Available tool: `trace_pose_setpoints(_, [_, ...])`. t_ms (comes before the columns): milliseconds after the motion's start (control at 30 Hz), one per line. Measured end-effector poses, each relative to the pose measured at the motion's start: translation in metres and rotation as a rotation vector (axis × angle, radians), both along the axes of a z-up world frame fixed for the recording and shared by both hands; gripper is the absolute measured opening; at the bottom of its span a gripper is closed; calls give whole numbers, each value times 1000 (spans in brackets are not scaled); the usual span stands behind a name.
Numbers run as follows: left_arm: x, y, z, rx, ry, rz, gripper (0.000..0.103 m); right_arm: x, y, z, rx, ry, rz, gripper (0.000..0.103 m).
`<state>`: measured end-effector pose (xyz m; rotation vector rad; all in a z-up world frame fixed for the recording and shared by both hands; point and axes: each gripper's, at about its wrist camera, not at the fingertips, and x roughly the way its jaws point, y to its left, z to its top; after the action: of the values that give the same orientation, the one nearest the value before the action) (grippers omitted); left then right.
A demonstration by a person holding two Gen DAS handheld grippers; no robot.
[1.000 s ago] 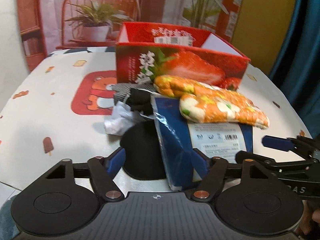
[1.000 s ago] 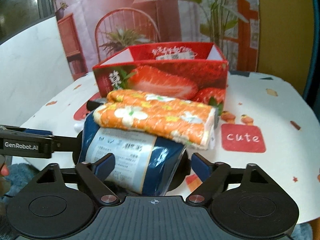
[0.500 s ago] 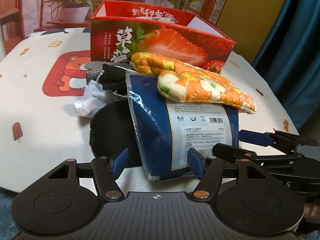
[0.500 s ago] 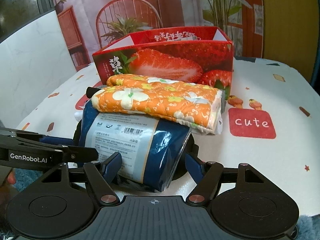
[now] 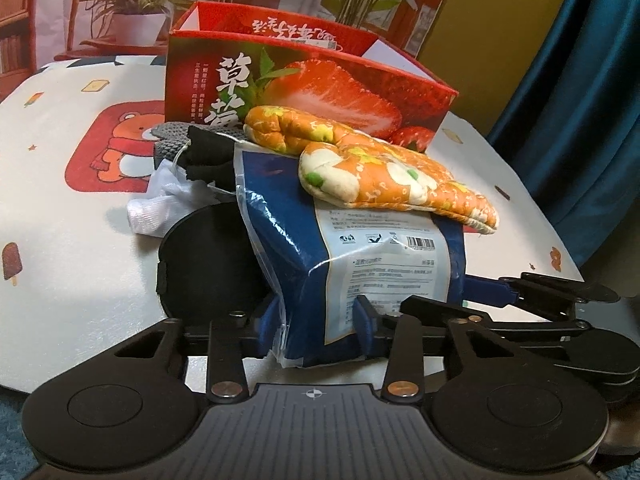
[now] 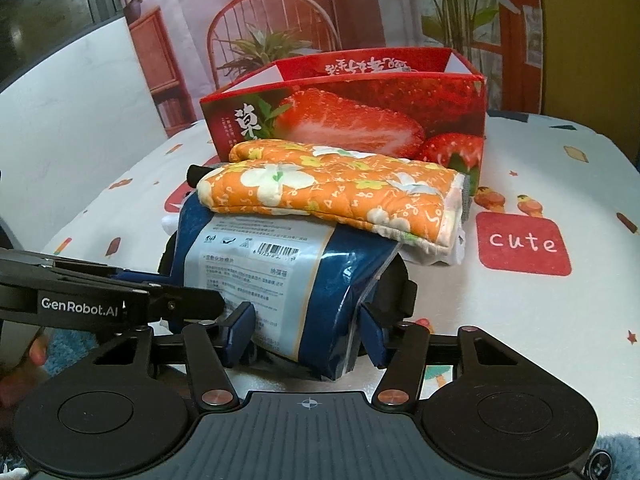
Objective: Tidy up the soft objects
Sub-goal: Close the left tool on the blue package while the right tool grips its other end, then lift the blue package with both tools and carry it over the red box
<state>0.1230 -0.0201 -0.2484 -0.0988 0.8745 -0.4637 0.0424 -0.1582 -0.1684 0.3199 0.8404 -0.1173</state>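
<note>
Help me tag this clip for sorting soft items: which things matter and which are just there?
Job: blue packet, orange floral mitt, black and grey cloths, white cloth, strawberry box, left claw, right claw.
Lying about: black round pad, patterned tablecloth.

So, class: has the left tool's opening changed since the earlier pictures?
Yes. The left tool has closed inward onto the blue packet, which lies before the strawberry box.

We see a white tablecloth (image 6: 540, 312) printed with a red "cute" patch (image 6: 523, 243), a red bear patch (image 5: 114, 148) and small ice lollies (image 5: 11, 260). Behind the table hangs a backdrop (image 6: 320, 8) showing a rattan chair, potted plants and a wooden shelf. A teal curtain (image 5: 588, 120) hangs alongside.
</note>
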Motion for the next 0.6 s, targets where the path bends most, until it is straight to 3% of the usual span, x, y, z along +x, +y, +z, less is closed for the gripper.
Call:
trace_pose_setpoints(267, [-9,-1,12,7,-74,-19,37,-4,0,6,-5,-36,-1,42])
trace_pose_setpoints(600, [-28,-1,43,17,-241,-23,37,-16,8,35,-83,-179,24,41])
